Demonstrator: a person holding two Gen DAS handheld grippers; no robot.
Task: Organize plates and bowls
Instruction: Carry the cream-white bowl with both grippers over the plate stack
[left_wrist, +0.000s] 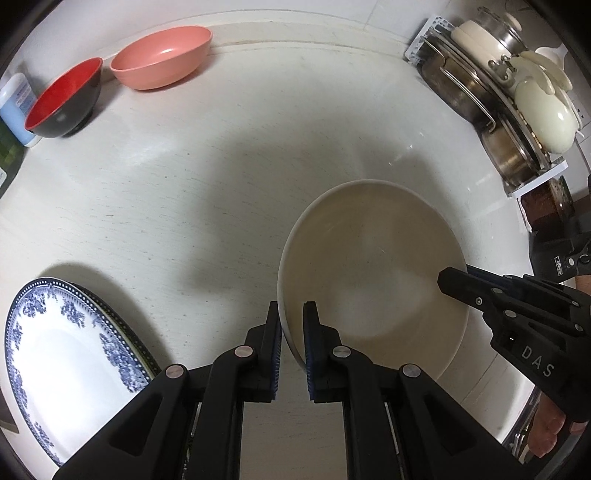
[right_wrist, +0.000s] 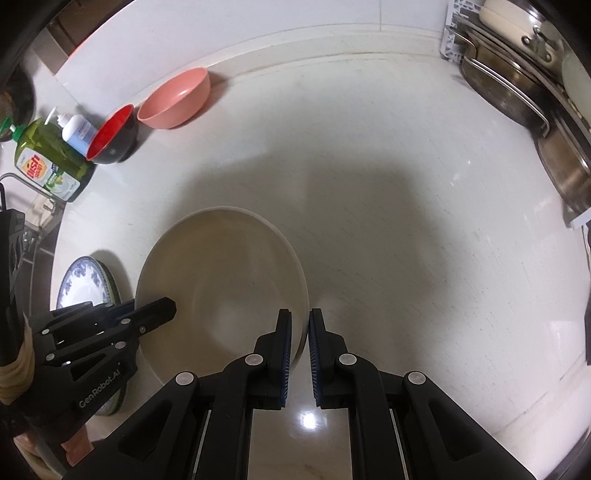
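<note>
1. Pale kitchen countertop (left_wrist: 184, 206) carries a pink bowl (left_wrist: 162, 59) and a red-and-black bowl (left_wrist: 64, 101) at the back.
2. Left gripper (left_wrist: 292, 325) and right gripper (right_wrist: 300, 332) each pinch opposite rims of the cream bowl (left_wrist: 373, 273), held above the counter.
3. Judged step: carrying; next, lower it level.

A pale, cream-white stone countertop (left_wrist: 229, 155) fills the view, meeting a white wall at the back. Near the back left, a pink bowl (left_wrist: 162, 57) sits just beside a black bowl with a red inside (left_wrist: 64, 99), with a pale blue bottle (left_wrist: 16, 107) and a green dish soap bottle (right_wrist: 48, 162) to their left. A blue-and-white patterned plate (left_wrist: 70, 365) lies at the front left, and a white dish rack (left_wrist: 517, 107) holding metal pots stands at the back right.
</note>
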